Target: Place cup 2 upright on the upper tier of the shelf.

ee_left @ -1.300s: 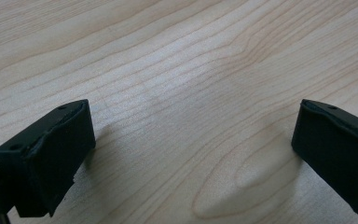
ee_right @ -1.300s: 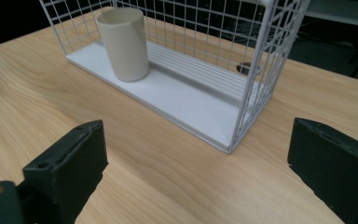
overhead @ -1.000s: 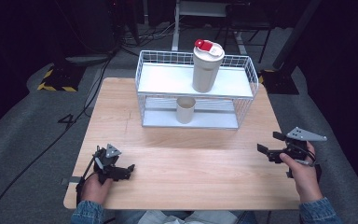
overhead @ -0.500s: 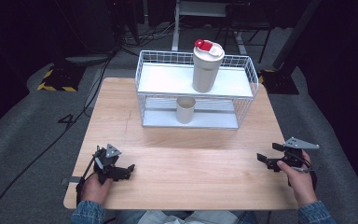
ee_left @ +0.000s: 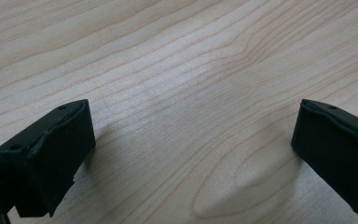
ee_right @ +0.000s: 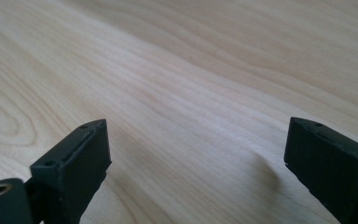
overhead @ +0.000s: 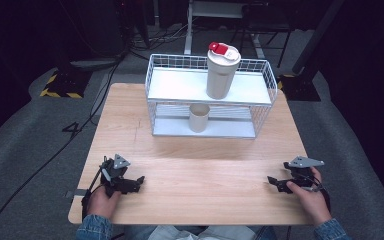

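A white wire shelf rack [overhead: 152,80] stands at the back of the wooden table [overhead: 200,165]. On its upper shelf is a tall cream tumbler with a red lid [overhead: 221,71]; a small beige cup [overhead: 199,117] stands on the lower shelf. My left gripper [overhead: 139,181] rests low at the table's front left, open, nothing between its jaws, which stand wide apart over bare wood in the left gripper view [ee_left: 191,149]. My right gripper [overhead: 271,181] sits at the front right, also open and empty, jaws spread over bare wood [ee_right: 196,163].
Beyond the table the grey floor carries cables and a yellow-black striped base [overhead: 60,85] at the back left. Dark stands and table legs rise behind the rack. A broad band of table lies between the grippers and the rack.
My right gripper has dropped and come nearer the table's front edge, settling close to the wood. The left gripper has stayed in place.
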The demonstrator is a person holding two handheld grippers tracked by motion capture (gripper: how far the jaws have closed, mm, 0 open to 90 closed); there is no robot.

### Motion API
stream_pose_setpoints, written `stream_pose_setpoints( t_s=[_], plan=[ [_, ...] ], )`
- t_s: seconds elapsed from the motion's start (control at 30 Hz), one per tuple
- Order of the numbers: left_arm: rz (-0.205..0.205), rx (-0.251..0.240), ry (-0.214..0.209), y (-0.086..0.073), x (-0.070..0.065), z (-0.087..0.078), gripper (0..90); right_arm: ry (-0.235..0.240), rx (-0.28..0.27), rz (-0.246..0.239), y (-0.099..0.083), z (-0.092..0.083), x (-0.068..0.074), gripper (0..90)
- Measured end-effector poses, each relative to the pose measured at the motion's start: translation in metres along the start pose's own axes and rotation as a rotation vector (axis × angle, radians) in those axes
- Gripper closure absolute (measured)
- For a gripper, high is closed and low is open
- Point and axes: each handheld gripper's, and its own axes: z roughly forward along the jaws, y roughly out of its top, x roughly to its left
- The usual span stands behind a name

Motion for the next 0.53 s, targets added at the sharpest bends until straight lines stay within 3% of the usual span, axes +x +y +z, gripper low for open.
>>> stream_pose_setpoints(
  t_s=[0.13, 0.37, 0.53],
  plan=[
    [0.0, 0.0, 0.0, 0.0, 0.0, 0.0, 0.0, 0.018, 0.026, -0.01, -0.0005, 0.0045, 0.0035, 6.6],
    [0.0, 0.0, 0.0, 0.0, 0.0, 0.0, 0.0, 0.02, 0.023, -0.009, -0.0012, 0.0083, 0.0057, 0.0],
    [0.001, 0.001, 0.0, 0.0, 0.0, -0.0001, 0.0, 0.02, 0.025, -0.014, -0.0002, 0.0095, 0.007, 0.0]
  ],
)
